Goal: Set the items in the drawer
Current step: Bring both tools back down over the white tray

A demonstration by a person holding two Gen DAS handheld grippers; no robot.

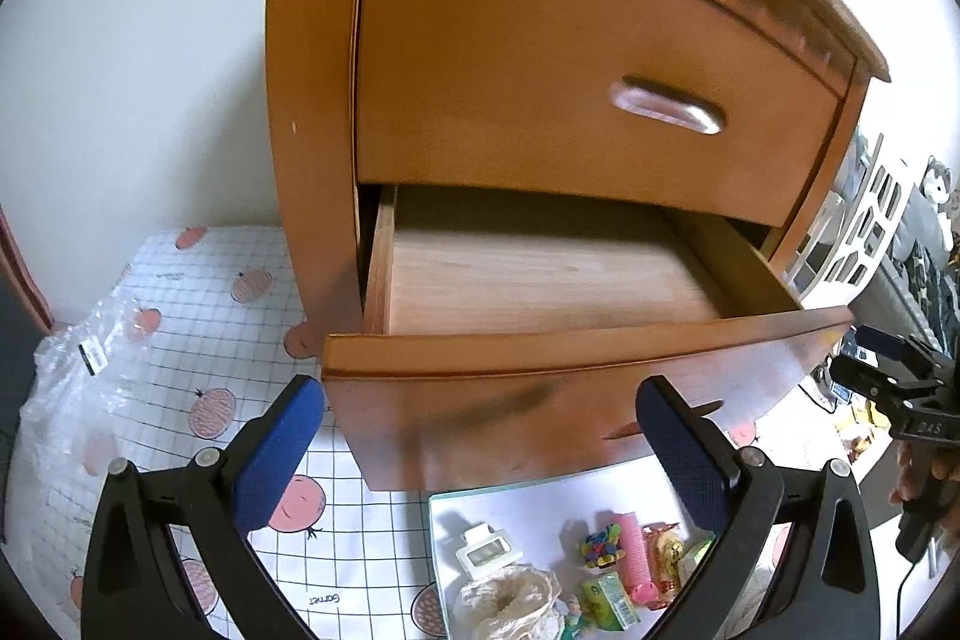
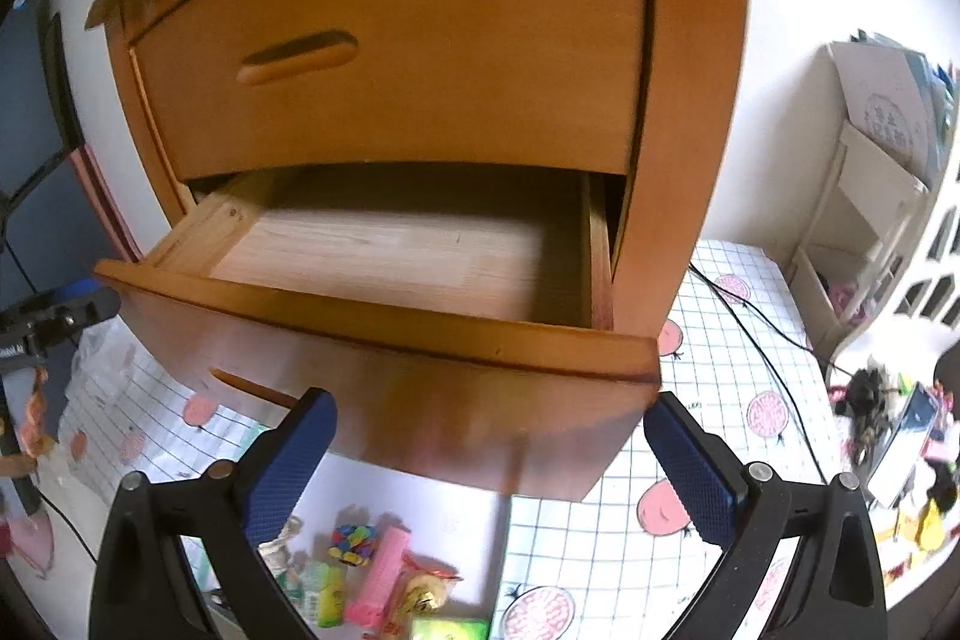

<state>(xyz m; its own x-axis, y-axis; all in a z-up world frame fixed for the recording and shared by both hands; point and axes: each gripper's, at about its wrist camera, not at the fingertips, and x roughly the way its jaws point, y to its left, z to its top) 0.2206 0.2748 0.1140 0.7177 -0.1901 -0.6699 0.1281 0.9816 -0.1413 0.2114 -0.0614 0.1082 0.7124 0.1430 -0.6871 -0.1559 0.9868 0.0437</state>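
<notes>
Left tongs (image 1: 480, 460) and right tongs (image 2: 489, 466): both spread, holding nothing, before pulled-out lower wooden drawer (image 1: 540, 280); pink comb (image 2: 384, 568) on surface below.

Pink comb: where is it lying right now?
The long pink plastic comb lies on the white tray below the open lower wooden drawer, between the multicoloured bead cluster and a wrapped candy.

drawer (image 1: 540, 280) bare matt wood | cabinet (image 1: 312, 100) glossy varnished | handle (image 1: 666, 106) metal
</notes>
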